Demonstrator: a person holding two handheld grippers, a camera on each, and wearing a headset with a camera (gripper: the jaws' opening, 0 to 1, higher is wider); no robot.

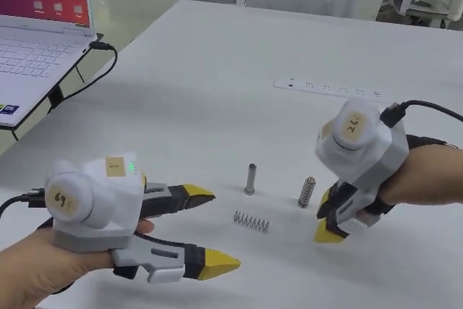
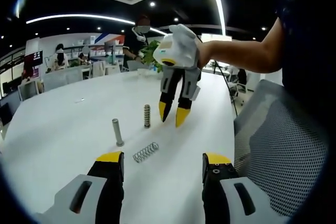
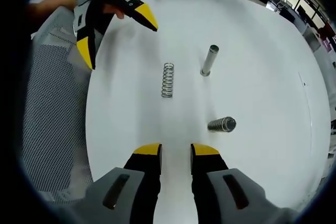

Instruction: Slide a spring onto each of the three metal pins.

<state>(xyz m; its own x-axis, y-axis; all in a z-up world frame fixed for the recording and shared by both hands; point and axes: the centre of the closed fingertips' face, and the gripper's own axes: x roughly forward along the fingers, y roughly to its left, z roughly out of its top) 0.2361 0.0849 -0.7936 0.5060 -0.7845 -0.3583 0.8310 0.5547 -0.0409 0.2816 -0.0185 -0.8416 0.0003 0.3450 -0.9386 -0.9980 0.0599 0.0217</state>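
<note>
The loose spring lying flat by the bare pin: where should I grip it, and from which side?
Grip the loose spring across its coils, mid-length, coming down from above with one jaw on each long side. It lies flat on its side on the table, and that hold probably leaves both ends free for the bare pin.

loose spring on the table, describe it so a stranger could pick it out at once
On the white table, find the bare upright pin. The loose spring lies just in front of it, nearer the person, flat on its side; the other spring stands upright.
</note>
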